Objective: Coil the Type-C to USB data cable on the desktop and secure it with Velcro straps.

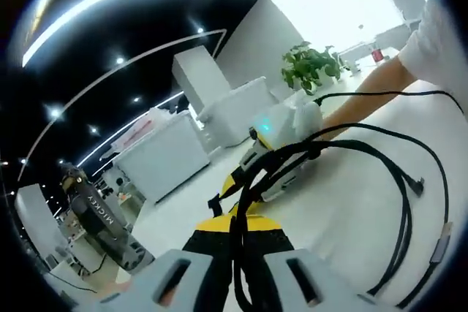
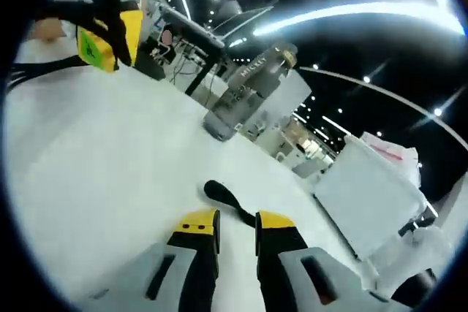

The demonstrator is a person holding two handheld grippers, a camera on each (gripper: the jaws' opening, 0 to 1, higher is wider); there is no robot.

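On the white desktop point(image 2: 88, 166), the left gripper point(image 1: 235, 235) pinched the black cable point(image 1: 380, 158) loops, needing even coils, while the right gripper point(image 2: 235, 226) stood slightly parted, empty, near the strap point(image 2: 223, 196).

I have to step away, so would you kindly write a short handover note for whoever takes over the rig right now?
Left gripper: shut on the data cable, whose black loops run out over the white desktop, connector ends lying loose.
Right gripper: a black strap, probably the Velcro, runs into the narrow gap between its tips; whether it is clamped is unclear.
A grey bottle stands beyond on the desktop.
Done: cable gathered into loose loops.
Left: tidy the coil, wrap and fasten the strap around it.
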